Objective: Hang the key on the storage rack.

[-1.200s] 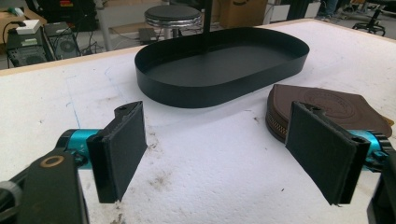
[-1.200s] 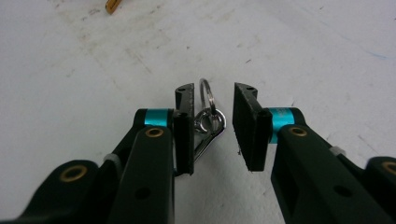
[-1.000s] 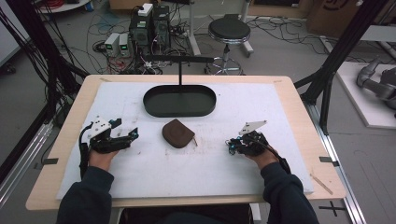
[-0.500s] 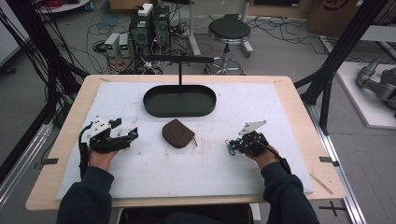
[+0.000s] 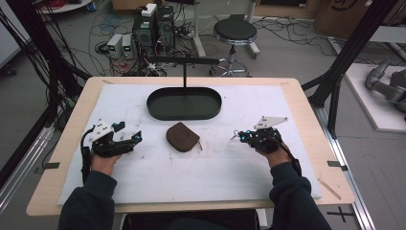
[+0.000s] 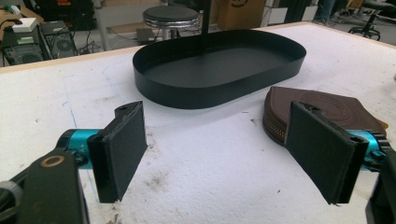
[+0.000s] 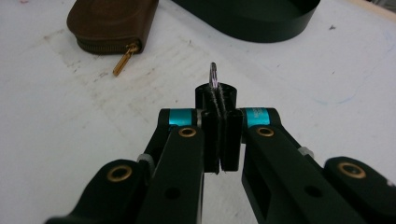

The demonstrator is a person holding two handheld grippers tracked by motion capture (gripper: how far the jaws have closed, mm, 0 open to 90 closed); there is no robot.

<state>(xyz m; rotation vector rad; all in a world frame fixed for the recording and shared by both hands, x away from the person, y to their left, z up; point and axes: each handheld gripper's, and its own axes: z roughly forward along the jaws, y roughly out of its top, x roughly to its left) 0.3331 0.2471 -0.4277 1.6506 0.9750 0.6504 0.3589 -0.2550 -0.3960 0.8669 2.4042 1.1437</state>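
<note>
Nothing is shifting since a second ago: both grippers are staying put beside the brown pouch (image 5: pixel 182 136).
The leather zip pouch is lying on the white foam-topped table (image 5: pixel 225 167), before the black oval tray (image 5: pixel 184 103). Left gripper (image 5: pixel 125 134) is gaping wide, empty, pouch beside its far jaw; right gripper (image 5: pixel 236 136) is pinching a thin metal ring (image 7: pixel 213 74).

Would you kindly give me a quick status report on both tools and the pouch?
Left tool open, off the table, pouch beside one jaw. Right tool shut on a small metal ring. Brown zip pouch flat on the mat, untouched. Black tray behind it; nothing between.
</note>
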